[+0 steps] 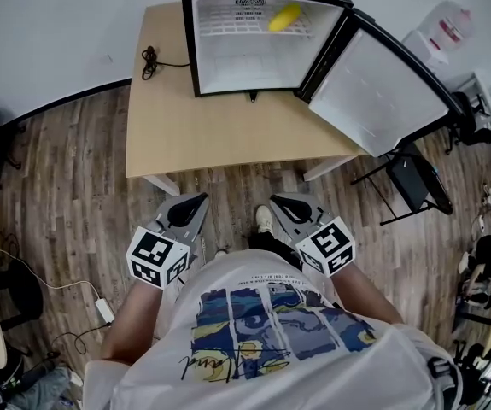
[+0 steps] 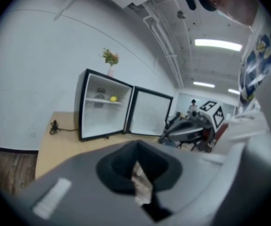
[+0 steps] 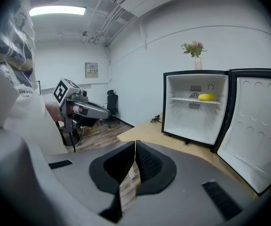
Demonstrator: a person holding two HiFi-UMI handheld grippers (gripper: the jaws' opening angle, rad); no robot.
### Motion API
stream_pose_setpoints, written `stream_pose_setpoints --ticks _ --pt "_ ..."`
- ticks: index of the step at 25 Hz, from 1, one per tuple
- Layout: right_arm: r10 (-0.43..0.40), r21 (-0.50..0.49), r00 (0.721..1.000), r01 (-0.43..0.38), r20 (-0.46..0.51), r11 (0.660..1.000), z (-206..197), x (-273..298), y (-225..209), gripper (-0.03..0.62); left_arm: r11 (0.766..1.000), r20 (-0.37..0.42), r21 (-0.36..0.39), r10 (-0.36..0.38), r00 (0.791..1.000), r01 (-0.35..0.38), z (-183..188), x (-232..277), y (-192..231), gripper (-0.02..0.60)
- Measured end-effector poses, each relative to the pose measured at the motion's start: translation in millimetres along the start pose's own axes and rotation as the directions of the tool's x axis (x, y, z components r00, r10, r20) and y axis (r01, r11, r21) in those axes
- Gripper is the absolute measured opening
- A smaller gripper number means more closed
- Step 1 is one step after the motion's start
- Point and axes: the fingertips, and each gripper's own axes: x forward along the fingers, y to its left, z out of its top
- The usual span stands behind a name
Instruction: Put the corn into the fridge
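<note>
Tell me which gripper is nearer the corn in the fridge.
Right, by a little. The right gripper is almost straight in line with the corn; the left gripper is off to its left. Both are short of the table edge.

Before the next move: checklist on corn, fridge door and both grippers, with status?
1. Corn inside the fridge, on the upper shelf: ok.
2. Fridge door shut: not ok, it stands wide open.
3. Left gripper empty, jaws together: ok.
4. Right gripper empty, jaws together: ok.
5. Door's swing path free: ok, the cable on the table lies left of the fridge.
</note>
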Motion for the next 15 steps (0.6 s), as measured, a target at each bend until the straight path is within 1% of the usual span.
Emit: stream_pose_setpoints --ticks 8,15 --pt "-0.009 -0.015 1.0 0.008 -0.007 1.0 -6.1 -9.1 26.4 0.013 1.0 0.003 -0.002 -0.026 1.0 0.026 -17.4 -18.8 -13.6 0.008" --pt "-0.014 -0.033 1.0 0.014 0.012 0.999 -7.0 -17.1 44.1 0.012 0.999 0.018 -0.002 -0.036 0.999 0.036 -24.0 -32.0 -26.8 0.008"
